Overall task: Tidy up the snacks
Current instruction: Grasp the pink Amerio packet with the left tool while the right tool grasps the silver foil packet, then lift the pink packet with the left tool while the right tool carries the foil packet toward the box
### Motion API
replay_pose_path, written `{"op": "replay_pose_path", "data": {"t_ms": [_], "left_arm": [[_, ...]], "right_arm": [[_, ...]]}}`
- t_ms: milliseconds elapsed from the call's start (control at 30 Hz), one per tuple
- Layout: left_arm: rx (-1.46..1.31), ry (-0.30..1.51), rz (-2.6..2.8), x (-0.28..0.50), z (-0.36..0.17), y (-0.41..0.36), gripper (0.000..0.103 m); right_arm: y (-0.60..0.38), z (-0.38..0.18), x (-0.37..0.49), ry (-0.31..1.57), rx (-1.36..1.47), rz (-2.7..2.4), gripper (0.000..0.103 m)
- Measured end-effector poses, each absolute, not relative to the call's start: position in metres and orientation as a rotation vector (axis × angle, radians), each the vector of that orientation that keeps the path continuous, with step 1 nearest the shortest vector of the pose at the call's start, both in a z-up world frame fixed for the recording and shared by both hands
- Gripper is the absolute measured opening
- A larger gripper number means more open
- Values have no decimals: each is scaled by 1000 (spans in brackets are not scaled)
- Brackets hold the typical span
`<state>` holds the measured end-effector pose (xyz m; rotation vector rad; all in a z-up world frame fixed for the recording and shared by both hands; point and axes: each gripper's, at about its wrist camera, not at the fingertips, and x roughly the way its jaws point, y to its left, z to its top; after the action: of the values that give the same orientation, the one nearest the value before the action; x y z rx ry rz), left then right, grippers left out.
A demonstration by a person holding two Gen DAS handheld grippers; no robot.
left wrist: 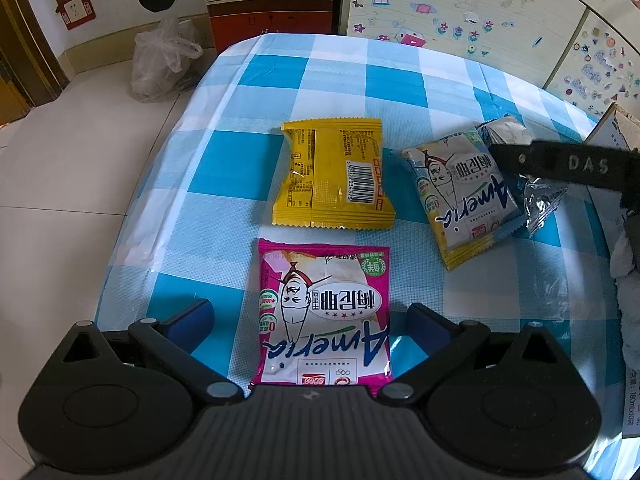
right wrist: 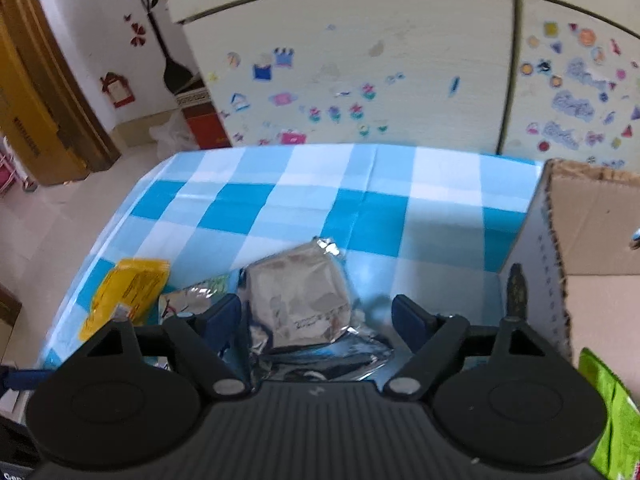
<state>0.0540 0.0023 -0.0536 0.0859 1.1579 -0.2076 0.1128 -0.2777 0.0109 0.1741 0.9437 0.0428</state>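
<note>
Right gripper point(right wrist: 314, 316) sits spread wide over a crinkled silver foil snack packet point(right wrist: 298, 304) lying on the blue-and-white checked tablecloth point(right wrist: 280, 200); the packet lies between the blue pads point(right wrist: 408, 318) but neither pad looks pressed on it, so I read it as not yet gripped. Just to its right stands an open brown cardboard box point(right wrist: 592, 224), presumably the bin for sorted snacks; a bright green packet point(right wrist: 608, 408) shows at the lower right edge, though whether it lies inside that box I cannot tell. Left gripper point(left wrist: 310, 322) is also spread, jaws either side of a pink glossy chip bag with a cartoon figure point(left wrist: 324, 320), without touching it. Ahead of the left gripper lies a yellow plastic snack bag, barcode side up point(left wrist: 334, 176), and further right a pale blue-and-yellow chip bag of the same brand point(left wrist: 460, 196), touching the silver packet. My judgement: early going. Four packets remain loose on the table, none lifted. Next likely step is closing on the silver packet and moving it right into the box; thin foil may slip or crumple under the pads.
</note>
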Motion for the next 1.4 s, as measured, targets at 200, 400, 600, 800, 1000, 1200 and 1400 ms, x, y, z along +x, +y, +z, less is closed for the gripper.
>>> {"op": "replay_pose_path", "data": {"t_ms": [200, 400, 600, 800, 1000, 1200, 1400], "left_arm": [[92, 1141, -214, 52, -54, 0, 103], [99, 1109, -253, 48, -51, -3, 96], [113, 1076, -326, 41, -42, -13, 63], [49, 1087, -340, 43, -39, -7, 56], [14, 1088, -340, 41, -34, -8, 55], [6, 1064, -338, 38, -24, -9, 55], [-2, 1044, -340, 34, -12, -11, 55]], "right_arm": [[-261, 6, 110, 937, 42, 28, 83], [-254, 10, 109, 932, 2, 6, 61], [-257, 21, 103, 911, 30, -19, 61], [-253, 50, 93, 863, 17, -12, 61], [-254, 72, 77, 843, 35, -8, 61], [-261, 83, 58, 841, 56, -33, 61], [-262, 95, 44, 827, 48, -38, 61]]}}
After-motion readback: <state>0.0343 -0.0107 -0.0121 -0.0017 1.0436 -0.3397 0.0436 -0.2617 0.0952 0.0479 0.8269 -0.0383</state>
